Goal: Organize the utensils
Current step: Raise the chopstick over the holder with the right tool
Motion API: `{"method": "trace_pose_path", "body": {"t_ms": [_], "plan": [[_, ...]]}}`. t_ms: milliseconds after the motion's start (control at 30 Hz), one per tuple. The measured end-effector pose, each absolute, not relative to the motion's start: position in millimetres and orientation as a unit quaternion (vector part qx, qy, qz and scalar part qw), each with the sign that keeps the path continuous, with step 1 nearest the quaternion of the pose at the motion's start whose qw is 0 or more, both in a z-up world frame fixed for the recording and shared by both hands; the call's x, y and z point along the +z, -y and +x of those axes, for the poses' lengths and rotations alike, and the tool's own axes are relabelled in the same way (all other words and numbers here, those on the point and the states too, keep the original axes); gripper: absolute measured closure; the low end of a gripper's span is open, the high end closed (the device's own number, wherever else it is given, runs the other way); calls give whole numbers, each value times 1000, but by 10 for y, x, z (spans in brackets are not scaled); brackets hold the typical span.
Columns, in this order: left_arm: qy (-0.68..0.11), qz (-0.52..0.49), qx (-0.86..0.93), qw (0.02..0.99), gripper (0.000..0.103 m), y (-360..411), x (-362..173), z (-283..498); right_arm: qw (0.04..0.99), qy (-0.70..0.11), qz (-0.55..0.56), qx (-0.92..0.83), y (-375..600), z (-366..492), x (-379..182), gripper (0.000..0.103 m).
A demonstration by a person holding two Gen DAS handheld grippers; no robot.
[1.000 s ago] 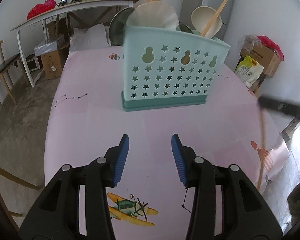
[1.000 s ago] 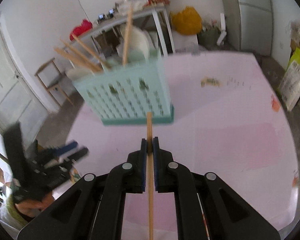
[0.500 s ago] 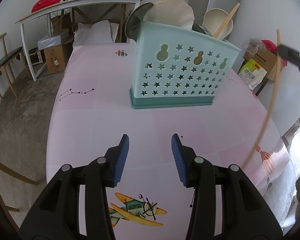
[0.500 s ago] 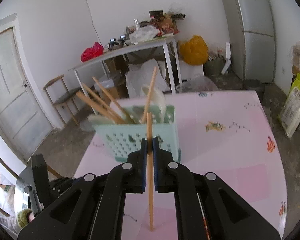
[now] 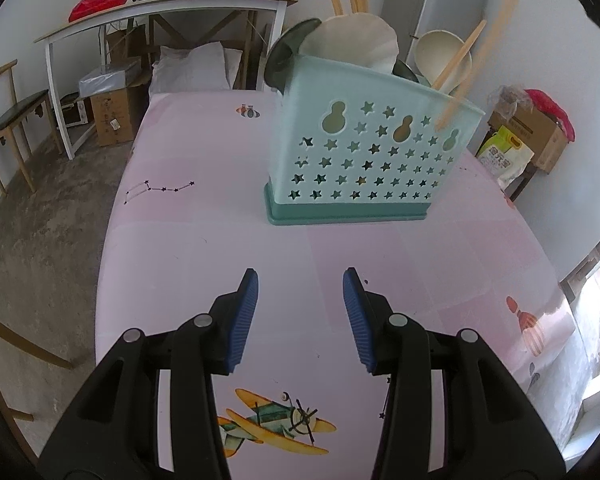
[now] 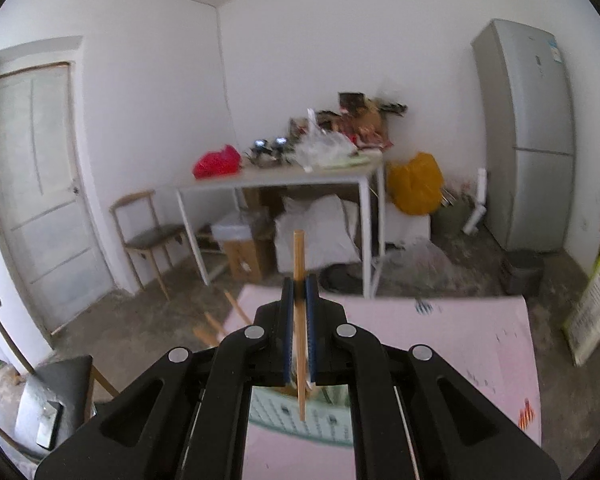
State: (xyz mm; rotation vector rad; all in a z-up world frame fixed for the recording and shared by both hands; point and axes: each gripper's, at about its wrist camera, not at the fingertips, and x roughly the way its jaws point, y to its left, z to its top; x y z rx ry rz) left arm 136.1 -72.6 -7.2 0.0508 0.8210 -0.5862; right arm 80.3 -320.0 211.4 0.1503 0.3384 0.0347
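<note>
A: What are the two hand-held tools built like?

B: The left gripper (image 5: 300, 312) has two chunky black plastic arms, angular and matte, with open cut-outs between the struts. Round silver screw heads sit along each arm, two on a side. Its fingers (image 5: 244, 320) carry blue pads with fine ribbing on the inner faces.

A: And the other one?

B: The right gripper (image 6: 299, 332) is the same make: black frame, silver screw heads in a shallow arc across the top, two on each side, and narrow blue ribbed pads (image 6: 287, 332) lining the inner faces of the fingers. Thin dark rods run back through the frame's openings.
</note>
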Motion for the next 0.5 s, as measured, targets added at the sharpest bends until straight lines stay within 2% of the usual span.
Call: {"method": "trace_pose_path", "body": {"t_ms": [267, 500], "plan": [[-389, 20, -271, 880, 61, 661, -28, 1392, 988, -145, 41, 38, 3045, 1138, 2498, 97], [-389, 13, -262, 883, 61, 604, -22, 1436, 987, -158, 11, 32, 2881, 1272, 2345, 97]]}}
